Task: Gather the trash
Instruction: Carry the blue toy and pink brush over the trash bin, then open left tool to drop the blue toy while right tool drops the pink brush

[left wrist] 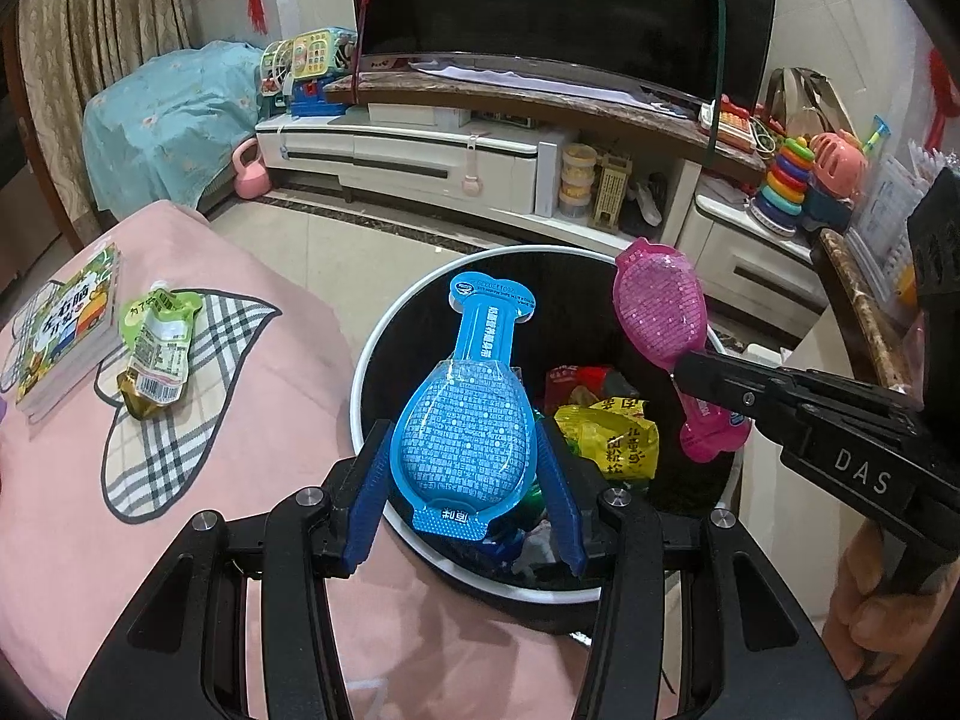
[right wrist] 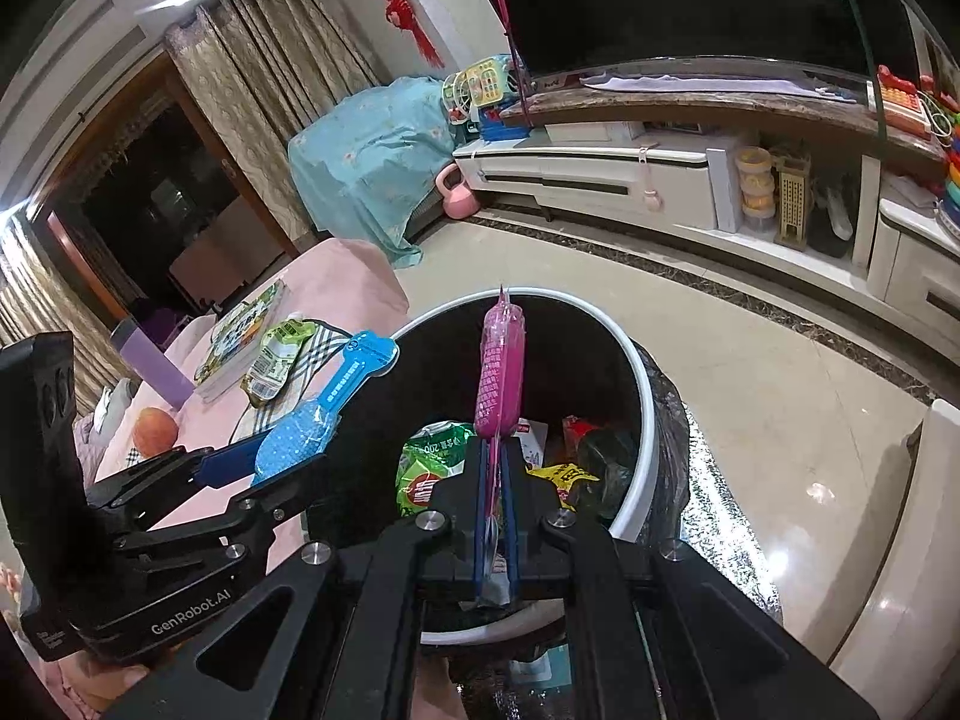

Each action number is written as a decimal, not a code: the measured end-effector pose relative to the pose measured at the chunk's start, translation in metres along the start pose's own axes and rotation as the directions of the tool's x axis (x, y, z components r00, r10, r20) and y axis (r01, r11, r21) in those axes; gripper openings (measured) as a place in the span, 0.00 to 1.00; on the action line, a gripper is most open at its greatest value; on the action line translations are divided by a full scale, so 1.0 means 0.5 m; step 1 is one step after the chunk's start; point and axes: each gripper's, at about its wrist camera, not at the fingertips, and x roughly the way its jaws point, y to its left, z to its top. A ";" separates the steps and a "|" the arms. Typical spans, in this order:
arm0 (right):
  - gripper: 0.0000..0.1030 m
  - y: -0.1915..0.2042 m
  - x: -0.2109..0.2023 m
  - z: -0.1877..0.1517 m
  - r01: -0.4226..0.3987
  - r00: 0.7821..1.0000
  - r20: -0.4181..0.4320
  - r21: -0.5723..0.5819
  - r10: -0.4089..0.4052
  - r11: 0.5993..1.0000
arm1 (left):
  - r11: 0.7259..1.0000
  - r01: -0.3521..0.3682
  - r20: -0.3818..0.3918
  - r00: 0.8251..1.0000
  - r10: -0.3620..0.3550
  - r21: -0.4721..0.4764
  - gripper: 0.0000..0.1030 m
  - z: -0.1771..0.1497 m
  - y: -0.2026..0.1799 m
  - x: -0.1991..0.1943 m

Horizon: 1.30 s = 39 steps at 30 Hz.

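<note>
TV stand: the long white unit (left wrist: 420,150) ran along the far wall, dark screen (left wrist: 558,0) on top, toys piled at its right end.
Pink blanket: it (left wrist: 240,420) covered the surface on the left, with a book (left wrist: 66,330) and a crumpled green drink pouch (left wrist: 156,354) lying on it, well apart from the bin.
Trash bin: round, white rim (left wrist: 366,360), black inside, sat right beside the blanket's edge; yellow (left wrist: 612,438), red and green wrappers were already in there.
Left gripper: its (left wrist: 465,480) blue fingers (left wrist: 372,486) were clamped on the fat end of the blue blister pack (left wrist: 465,420), which stuck up over the near side of the bin's opening.
Right gripper: its (right wrist: 497,480) fingers were pretty much together, pinching the pink blister pack (right wrist: 501,372) edge-on, hanging over the bin's right half.
Hand: a bit of it (left wrist: 876,612) showed at the near right, holding the right gripper's handle.
</note>
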 end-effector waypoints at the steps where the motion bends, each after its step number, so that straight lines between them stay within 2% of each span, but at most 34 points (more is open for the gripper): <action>1: 0.05 0.000 0.002 0.001 0.001 1.000 -0.003 -0.002 -0.001 1.000 | 1.000 0.000 -0.002 1.000 0.000 0.000 0.45 0.001 -0.001 0.002; 33: 0.05 -0.010 0.047 0.007 0.032 0.997 -0.068 0.006 -0.031 0.999 | 0.999 -0.019 -0.051 0.998 0.020 0.028 0.45 0.008 -0.009 0.043; 39: 0.09 -0.012 0.045 0.007 0.032 0.997 -0.069 0.019 -0.030 0.999 | 1.000 -0.013 -0.066 0.998 0.014 0.016 0.45 0.008 -0.004 0.051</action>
